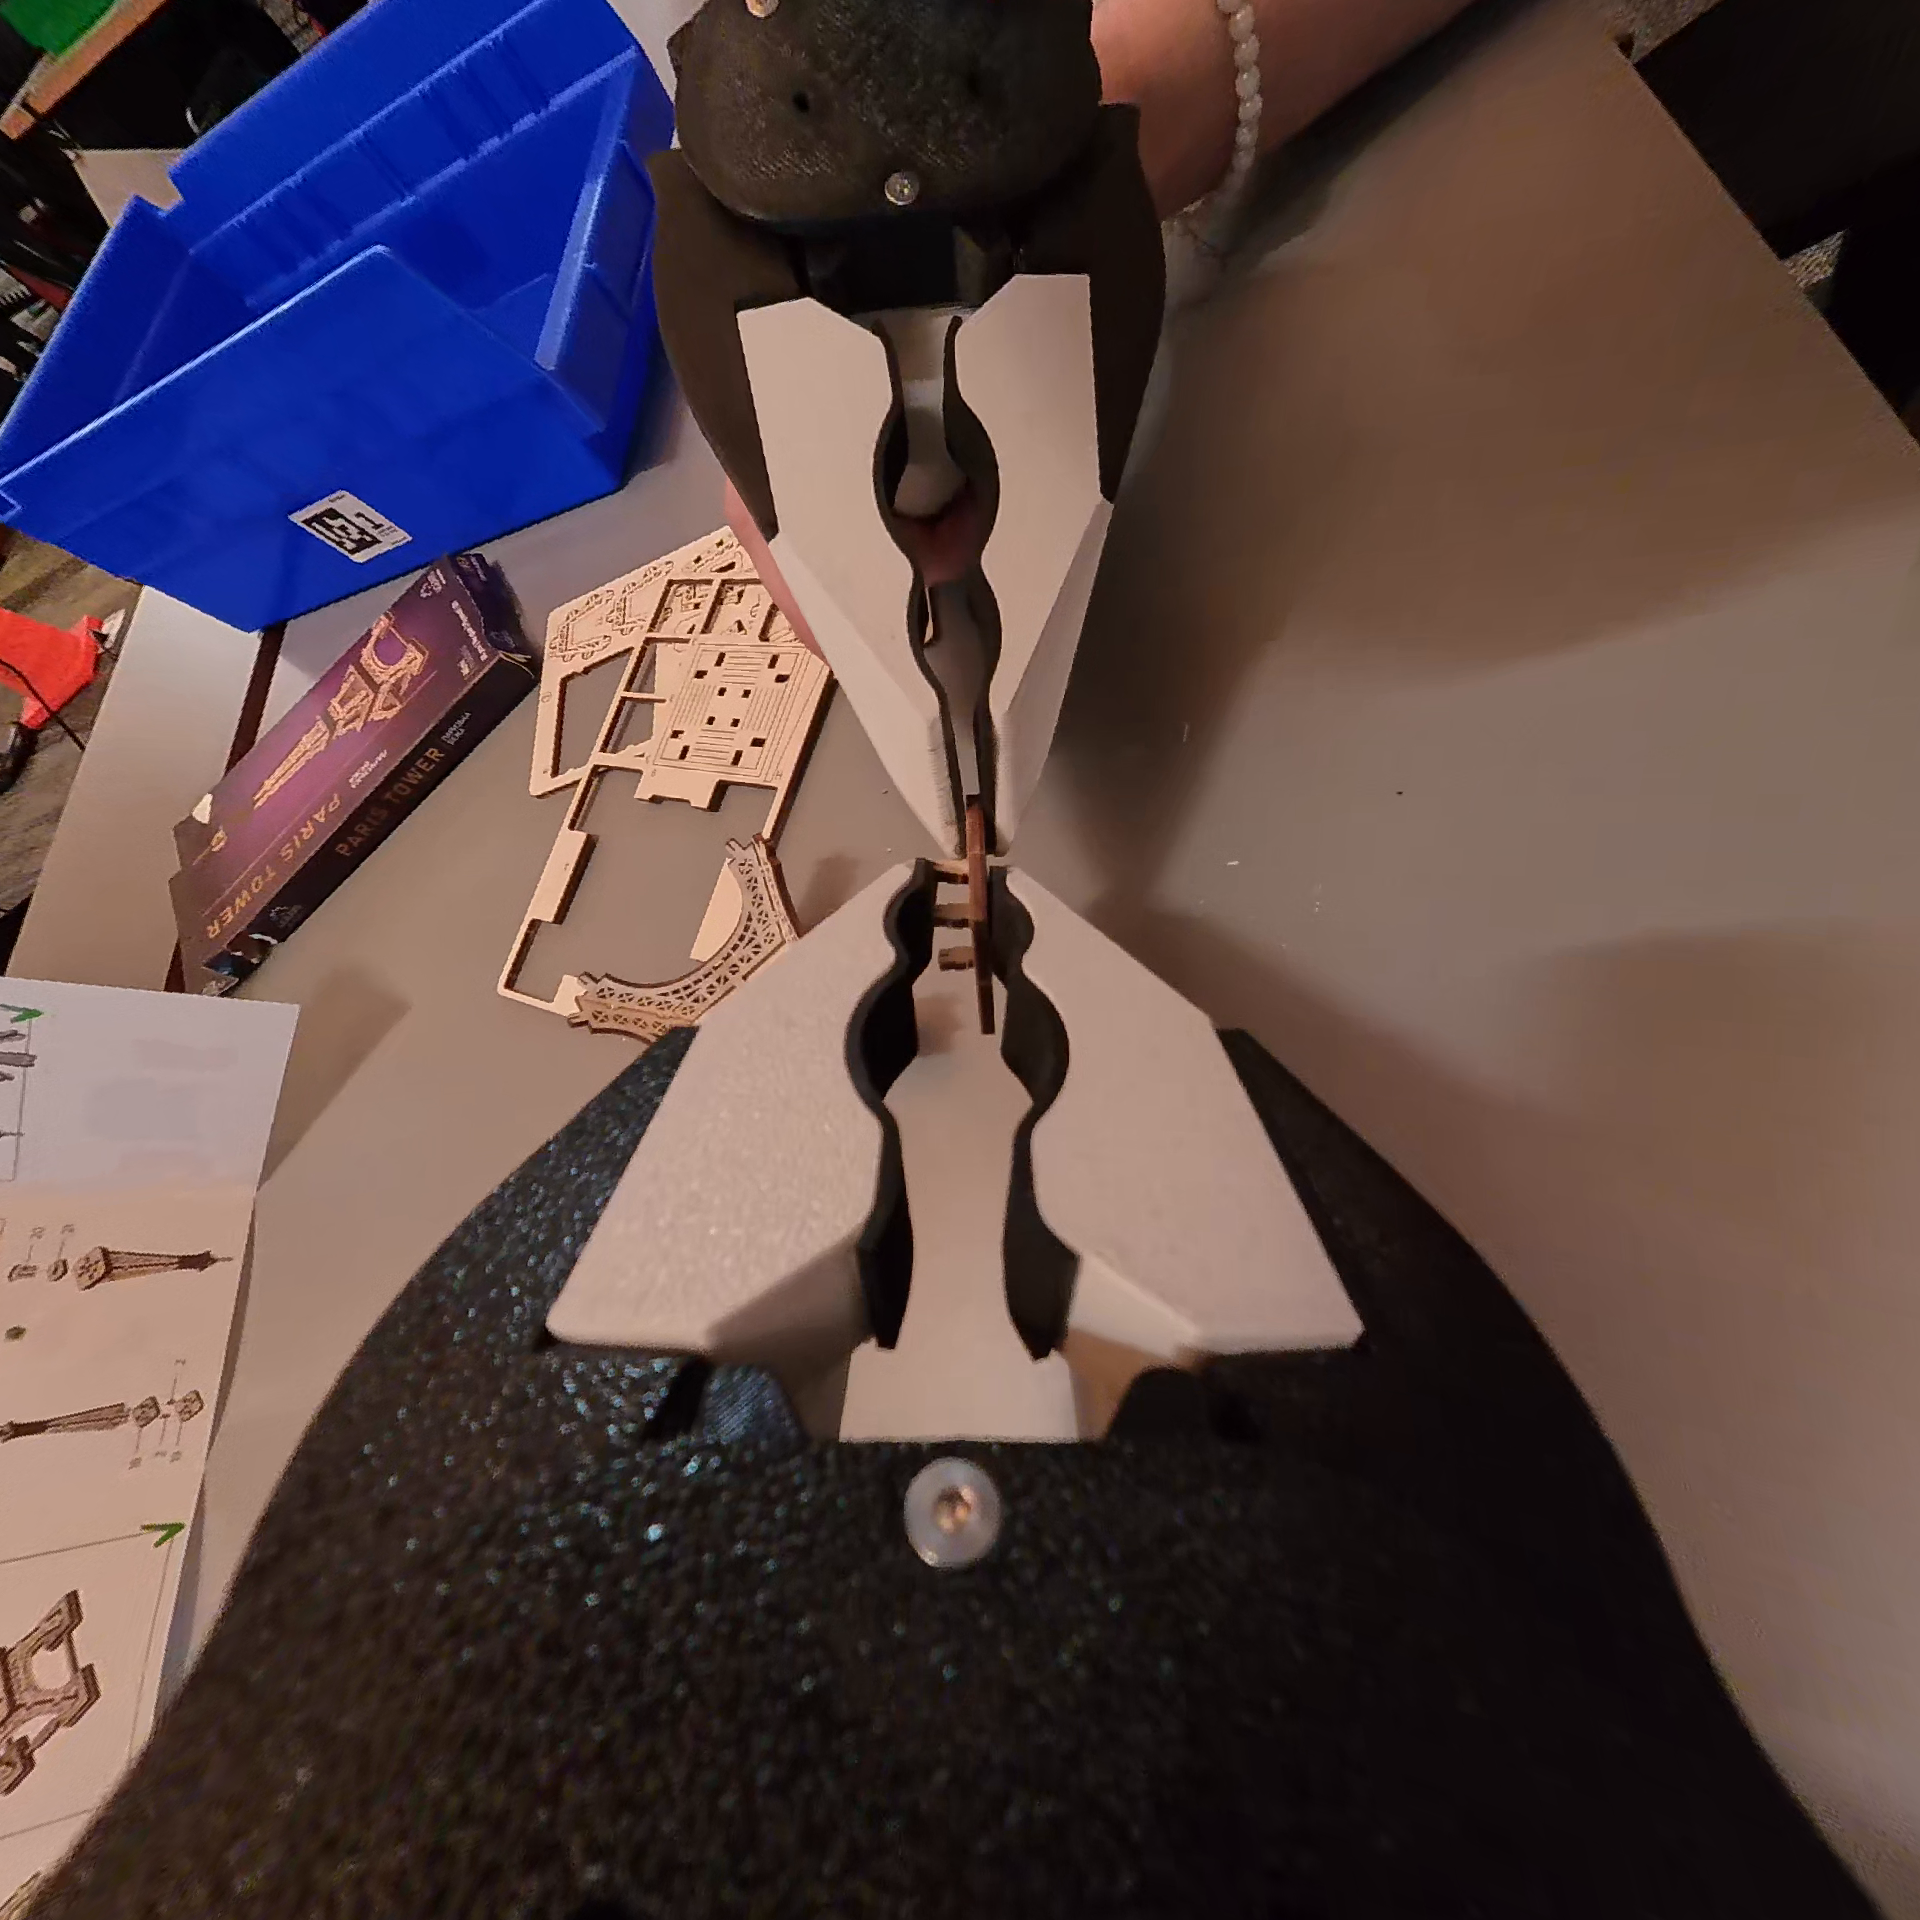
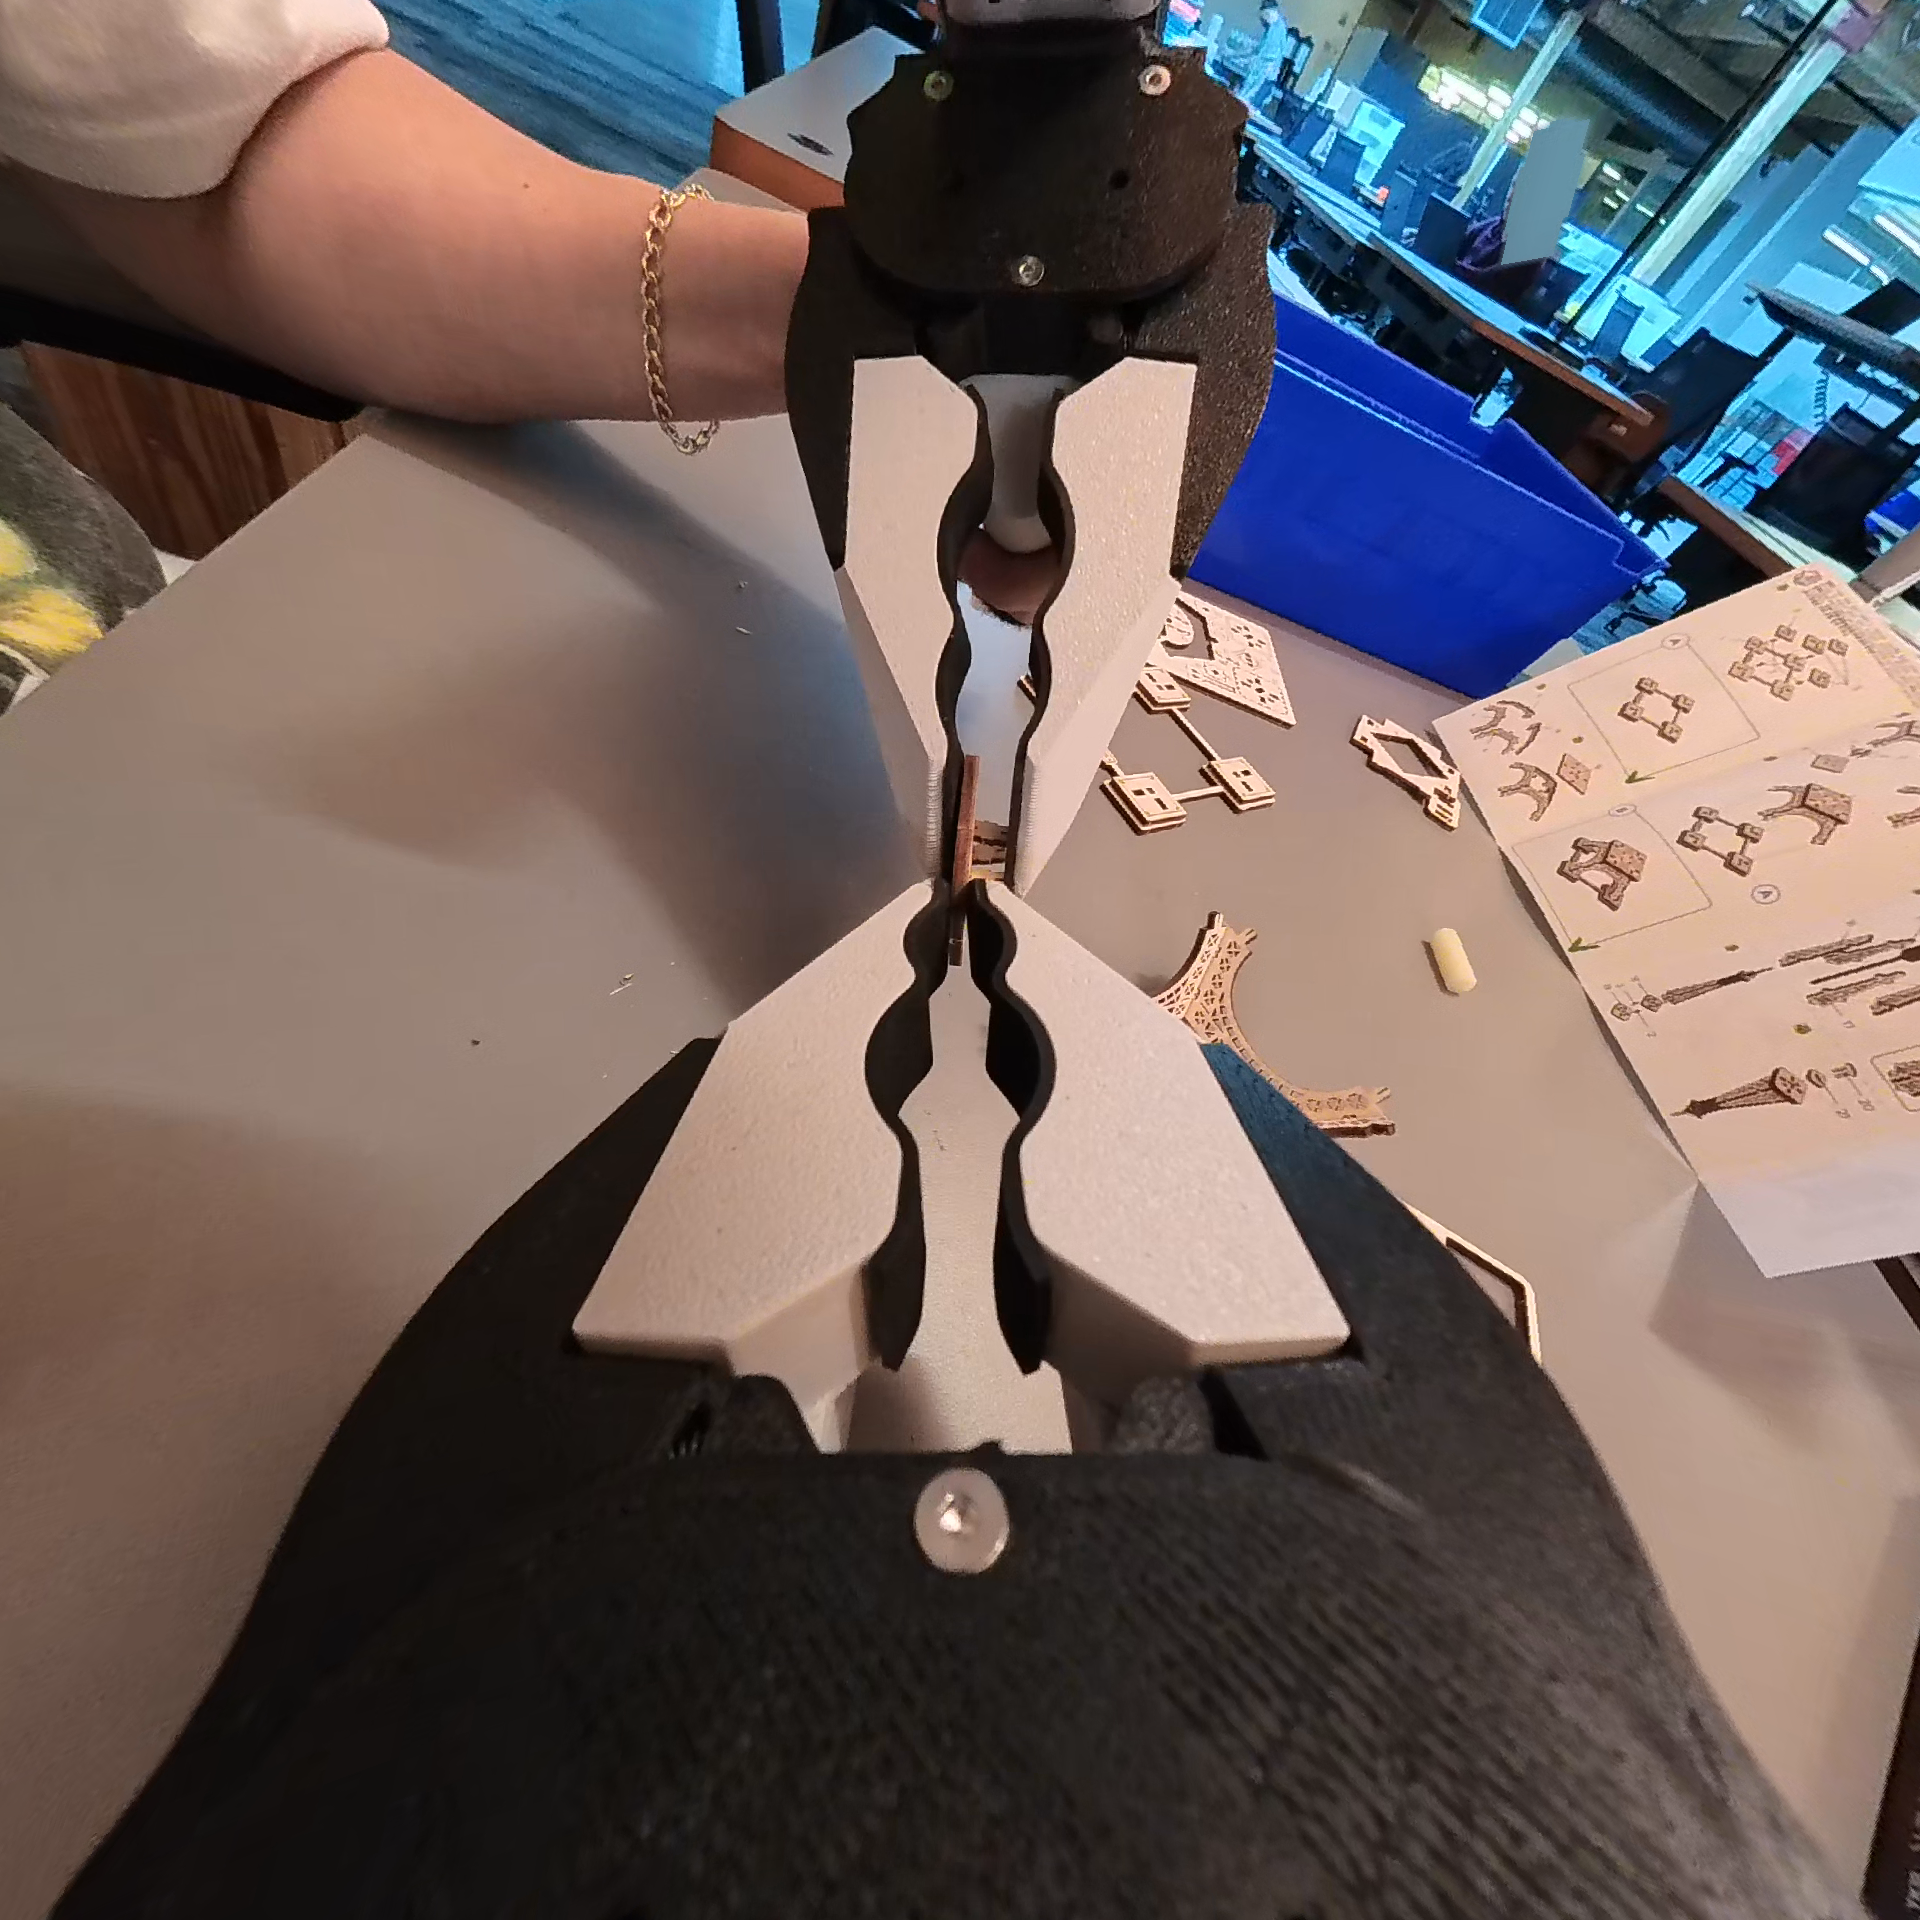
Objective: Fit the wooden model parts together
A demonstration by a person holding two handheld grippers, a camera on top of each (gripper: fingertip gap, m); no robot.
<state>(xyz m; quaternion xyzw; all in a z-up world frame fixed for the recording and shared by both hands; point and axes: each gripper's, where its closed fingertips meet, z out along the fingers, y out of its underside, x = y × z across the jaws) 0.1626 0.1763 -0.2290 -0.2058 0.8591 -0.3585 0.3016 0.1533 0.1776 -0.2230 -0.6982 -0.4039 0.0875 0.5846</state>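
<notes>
Across the grey table (image 1: 1455,644), largest item is the blue bin (image 1: 343,343), moulded plastic with inner dividers and a small coded tag on its front wall, at the far left of the left wrist view. Near it lies a dark purple box (image 1: 353,769), flat, one end flap open. Printed instruction sheets (image 2: 1714,894) cover the table edge, matte white paper with line drawings. Beside the box: a laser-cut plywood sheet (image 1: 665,748), pale, mostly punched out, thin frame strips left. A curved lattice arch piece (image 1: 707,977) lies just next to it, partly hidden behind the left gripper's fingers. Right wrist view shows more loose cut-outs: a linked pair of square plates (image 2: 1184,795), a diamond frame (image 2: 1403,769), and a small cream cylinder (image 2: 1452,958), smooth.

Both tools meet tip to tip above the table, blocking sight of the surface between them. Left gripper (image 1: 966,894): black grainy body, white fingers with wavy black inner pads, clenched at the tips on a small wooden part (image 1: 961,914), a notched, tabbed piece seen edge-on. Right gripper (image 2: 961,904): same build, tips clamped on a thin flat strip (image 1: 975,831), dark burnt edge facing the camera. Strip and part touch at the gap between the two tip pairs; whether the tab is seated in a slot cannot be told. A forearm (image 2: 499,291) with a gold chain bracelet (image 2: 665,312) reaches in behind the left tool.
</notes>
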